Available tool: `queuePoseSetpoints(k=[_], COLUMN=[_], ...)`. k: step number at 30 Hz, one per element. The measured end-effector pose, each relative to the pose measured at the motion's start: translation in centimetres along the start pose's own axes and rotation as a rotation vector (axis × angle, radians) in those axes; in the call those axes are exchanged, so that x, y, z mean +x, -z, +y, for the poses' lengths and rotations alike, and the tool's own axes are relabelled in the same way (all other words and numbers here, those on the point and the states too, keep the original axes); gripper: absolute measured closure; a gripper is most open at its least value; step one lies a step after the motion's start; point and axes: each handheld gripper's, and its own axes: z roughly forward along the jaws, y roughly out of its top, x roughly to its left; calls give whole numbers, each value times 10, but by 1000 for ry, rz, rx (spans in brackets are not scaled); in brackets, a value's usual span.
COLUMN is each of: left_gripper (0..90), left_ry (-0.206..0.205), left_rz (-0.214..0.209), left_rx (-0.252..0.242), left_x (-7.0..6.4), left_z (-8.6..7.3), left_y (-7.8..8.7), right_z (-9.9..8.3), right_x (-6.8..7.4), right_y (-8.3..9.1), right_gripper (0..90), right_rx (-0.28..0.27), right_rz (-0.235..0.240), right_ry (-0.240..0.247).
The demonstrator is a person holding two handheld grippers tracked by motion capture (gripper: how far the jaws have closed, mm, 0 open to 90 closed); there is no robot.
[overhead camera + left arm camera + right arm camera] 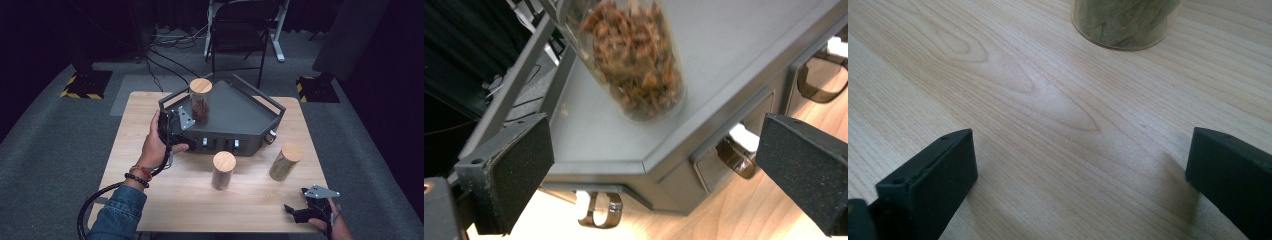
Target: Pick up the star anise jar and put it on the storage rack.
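**Left claw released at the brown-filled jar on the grey rack**

The wooden bench [165, 200] carries everything, its pale grain running under both claws. Toward its far side sits the dark grey rack [235, 112], an angular tray with a raised rail along its back and sides and small clips hanging under its front edge; the left gripper view shows three of those clips [600, 210] close up, curved and metallic, just above the wood.

On the rack's left part stands the brown-filled jar [201, 102], upright, with a round wooden lid. In the left gripper view its glass base [639, 65] rests on the grey floor of the rack, ahead of the jaws and between their lines, touched by neither.

Two more jars stand on the bare bench in front of the rack: a tan-filled jar [223, 171] near the middle and a green-filled jar [285, 162] to its right, well apart from each other.

The left claw [186, 120] sits at the rack's left front corner, held in the person's left hand [159, 146]; its jaws are spread wide, released.

The right claw [296, 210] rests low at the bench's near right corner, jaws likewise spread over bare wood, with the green-filled jar's base [1125, 22] ahead of it.
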Motion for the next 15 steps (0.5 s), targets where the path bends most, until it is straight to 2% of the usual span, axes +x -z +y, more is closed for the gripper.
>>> queuePoseSetpoints(k=[15], left_gripper=[18], left_ry=[-7], left_rz=[-22], left_rx=[24], left_x=[-10], left_z=[-29], left_y=[2], right_z=[0], right_x=[0], right_y=[0], right_gripper=[0], right_rx=[0], right_rz=[0], right_ry=[0])
